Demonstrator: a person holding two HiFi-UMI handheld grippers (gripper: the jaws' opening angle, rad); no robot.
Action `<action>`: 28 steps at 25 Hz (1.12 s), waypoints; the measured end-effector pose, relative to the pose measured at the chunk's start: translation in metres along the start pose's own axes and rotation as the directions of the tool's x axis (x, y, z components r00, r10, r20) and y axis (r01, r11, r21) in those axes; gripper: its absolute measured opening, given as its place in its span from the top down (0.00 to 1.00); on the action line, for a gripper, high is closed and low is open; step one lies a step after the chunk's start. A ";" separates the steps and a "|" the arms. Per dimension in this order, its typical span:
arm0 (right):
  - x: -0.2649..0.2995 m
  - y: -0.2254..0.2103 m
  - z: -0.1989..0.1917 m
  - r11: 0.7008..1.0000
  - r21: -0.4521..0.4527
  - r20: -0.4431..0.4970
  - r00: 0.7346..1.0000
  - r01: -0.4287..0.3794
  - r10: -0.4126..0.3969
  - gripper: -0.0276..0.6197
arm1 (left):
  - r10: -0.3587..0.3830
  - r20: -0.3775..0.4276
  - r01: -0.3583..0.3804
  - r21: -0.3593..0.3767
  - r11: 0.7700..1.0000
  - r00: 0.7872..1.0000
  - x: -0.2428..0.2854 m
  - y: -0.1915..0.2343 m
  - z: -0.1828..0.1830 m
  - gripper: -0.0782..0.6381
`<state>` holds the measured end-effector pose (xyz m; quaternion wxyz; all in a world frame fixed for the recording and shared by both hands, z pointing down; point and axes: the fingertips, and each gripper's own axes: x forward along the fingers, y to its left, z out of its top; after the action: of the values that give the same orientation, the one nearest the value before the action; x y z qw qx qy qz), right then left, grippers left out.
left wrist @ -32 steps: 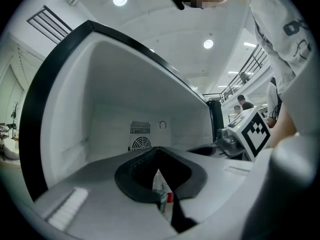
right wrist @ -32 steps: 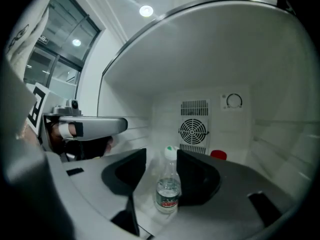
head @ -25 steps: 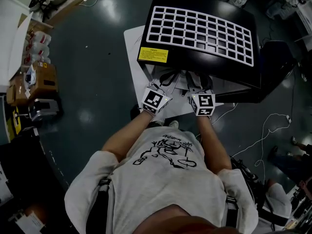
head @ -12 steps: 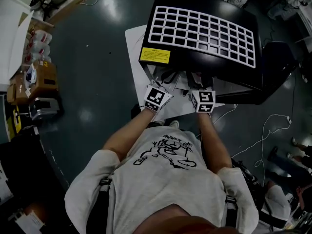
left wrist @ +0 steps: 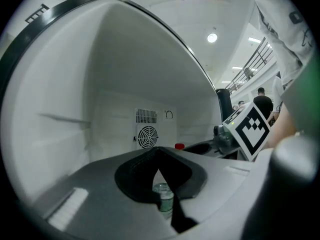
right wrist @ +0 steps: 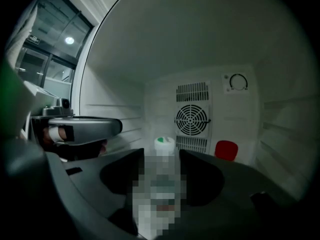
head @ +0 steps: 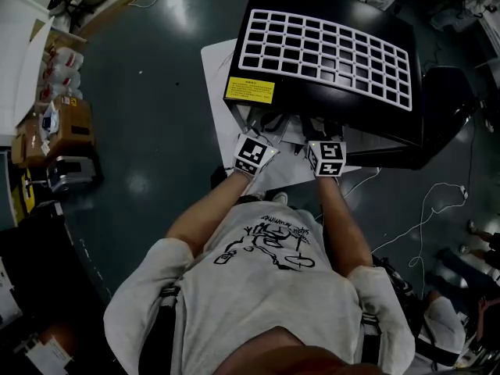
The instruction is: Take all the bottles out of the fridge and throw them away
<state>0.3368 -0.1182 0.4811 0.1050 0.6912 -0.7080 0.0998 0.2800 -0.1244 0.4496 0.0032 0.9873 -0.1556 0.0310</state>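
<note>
A small black fridge with a white grid on top stands open in front of me, and both grippers reach into it. My right gripper has just been opening. A bottle with a white and green cap stands upright between its wide-apart jaws. My left gripper has its tips nearly together. The top of a small clear bottle shows in the narrow slit, and I cannot tell whether the pads touch it. A red cap sits near the back wall. In the head view the left gripper and right gripper lie side by side.
The fridge has white inner walls and a round fan grille at the back. A white panel lies at the fridge's left. Cardboard boxes stand at the far left, and cables trail over the dark floor at the right.
Both hands stay at the fridge opening and have only edged slightly further in.
</note>
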 end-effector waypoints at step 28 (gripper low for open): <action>0.028 -0.008 0.002 1.000 -0.008 -0.006 1.000 -0.012 0.012 0.68 | -0.002 -0.036 0.003 0.013 1.000 0.999 0.014 0.011 -0.010 0.88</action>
<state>0.3443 -0.1457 0.4870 0.1090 0.6862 -0.7122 0.0997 0.2893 -0.1394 0.4607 -0.0006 0.9868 -0.1541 0.0500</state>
